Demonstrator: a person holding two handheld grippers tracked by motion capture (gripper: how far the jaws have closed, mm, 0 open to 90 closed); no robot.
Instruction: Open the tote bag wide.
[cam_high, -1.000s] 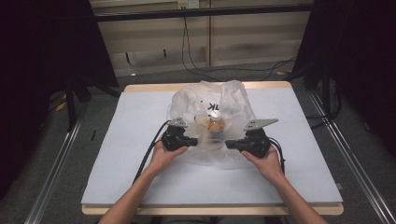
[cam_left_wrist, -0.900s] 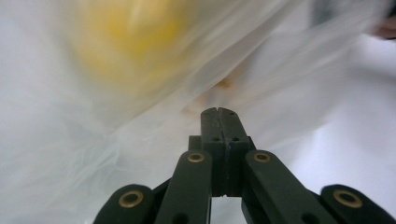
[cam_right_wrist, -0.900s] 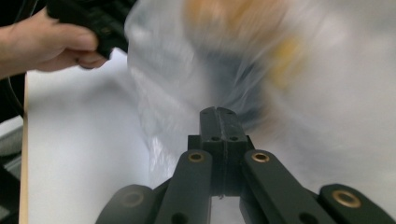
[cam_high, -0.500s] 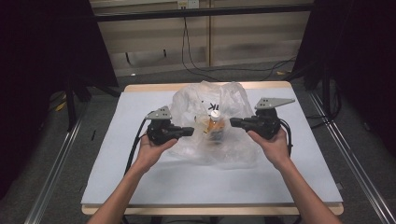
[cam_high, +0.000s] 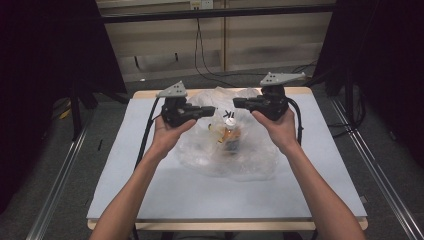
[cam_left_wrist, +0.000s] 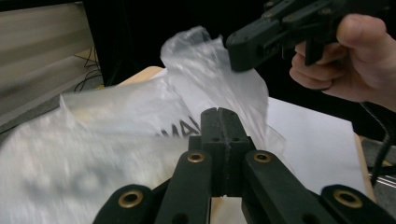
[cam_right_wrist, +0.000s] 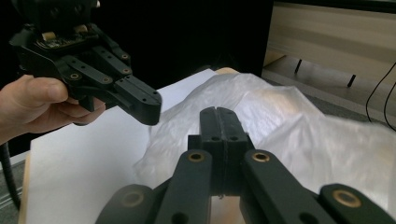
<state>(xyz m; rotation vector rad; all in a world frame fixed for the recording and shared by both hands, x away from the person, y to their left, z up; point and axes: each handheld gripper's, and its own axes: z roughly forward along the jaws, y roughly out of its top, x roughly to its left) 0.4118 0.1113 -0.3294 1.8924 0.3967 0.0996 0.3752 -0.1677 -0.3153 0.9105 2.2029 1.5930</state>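
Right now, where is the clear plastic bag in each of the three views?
High view: clear plastic bag in the middle of the white table top.
Left gripper view: left and centre, behind the jaws.
Right gripper view: right half, behind the jaws.
Shared landmark: the white table top under it.

Dim room with black surrounds, overhead light brightest on the white tabletop (cam_high: 150, 200), soft glare on the clear plastic bag (cam_high: 235, 155), bag motion-blurred in left gripper view, near claw arms slightly soft
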